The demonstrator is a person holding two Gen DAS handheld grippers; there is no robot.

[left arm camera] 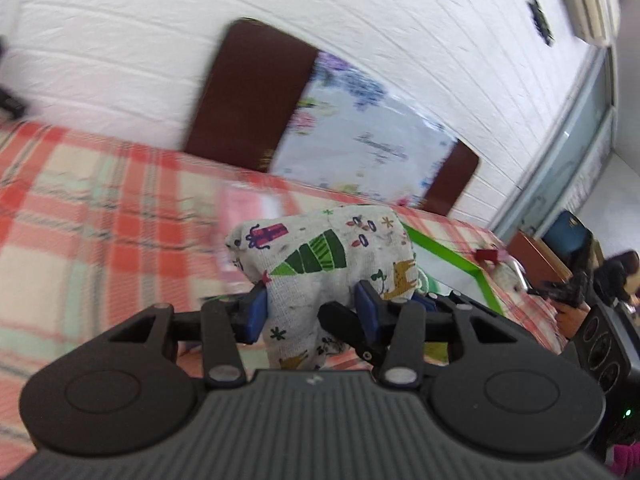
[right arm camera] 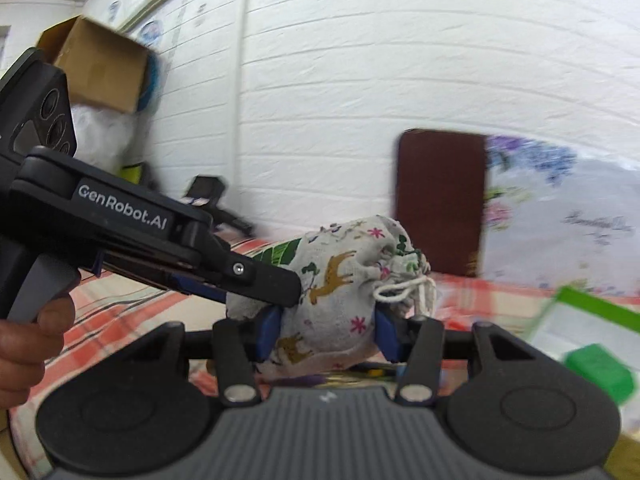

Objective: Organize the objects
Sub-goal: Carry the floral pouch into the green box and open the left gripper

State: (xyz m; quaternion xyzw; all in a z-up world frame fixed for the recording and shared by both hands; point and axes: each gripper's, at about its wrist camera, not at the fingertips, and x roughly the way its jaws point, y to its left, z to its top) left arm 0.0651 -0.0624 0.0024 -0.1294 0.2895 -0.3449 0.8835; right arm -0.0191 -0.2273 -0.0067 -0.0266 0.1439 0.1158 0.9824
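A cloth drawstring pouch (left arm camera: 332, 264) printed with trees and deer hangs lifted above the plaid table. In the left wrist view my left gripper (left arm camera: 314, 310) is shut on its lower part, both blue pads pressing into the cloth. One black finger (left arm camera: 344, 324) of the right gripper crosses in front of the pouch. In the right wrist view my right gripper (right arm camera: 328, 332) is shut on the same pouch (right arm camera: 344, 276), whose white cord knot sits on the right. The left gripper (right arm camera: 280, 292) reaches in from the left, a hand on its handle, and clamps the pouch's left end.
A red plaid cloth (left arm camera: 100, 208) covers the table. A brown chair back (left arm camera: 248, 92) with a floral cover stands by the white brick wall. A green-edged tray (right arm camera: 592, 312) and a green block (right arm camera: 600, 372) lie at the right. A person (left arm camera: 616, 276) is at the far right.
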